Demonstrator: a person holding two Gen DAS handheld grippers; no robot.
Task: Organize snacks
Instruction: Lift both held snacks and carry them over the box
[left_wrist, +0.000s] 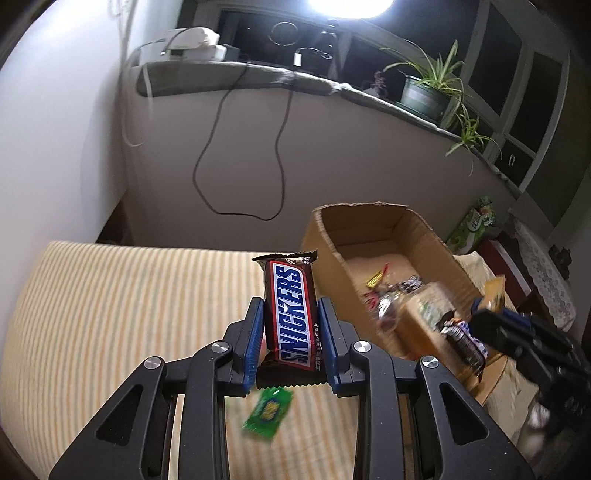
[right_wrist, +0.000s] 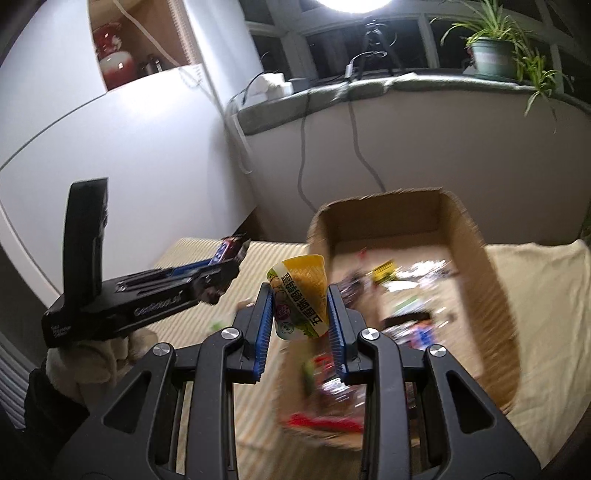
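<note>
While clamped in left claw (left_wrist: 290, 325), Snickers bar (left_wrist: 291, 314) points lengthwise forward | right claw (right_wrist: 300, 314) clamps yellow packet (right_wrist: 301, 301)

the snickers (left_wrist: 291, 314) has a glossy plastic wrapper, as does the yellow packet (right_wrist: 301, 299) and the green candy (left_wrist: 268, 413). the box (left_wrist: 436, 236) is matt, rough-edged cardboard. the cloth (left_wrist: 110, 314) is soft and striped. gripper frames are matt black plastic with shiny metal bolts; ribbed blue pads (left_wrist: 255, 343).

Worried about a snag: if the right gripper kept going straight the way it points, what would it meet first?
Probably the cardboard box: the right gripper, shut on a yellow snack packet, points at its open top and the snacks inside, though depth is unclear.
</note>
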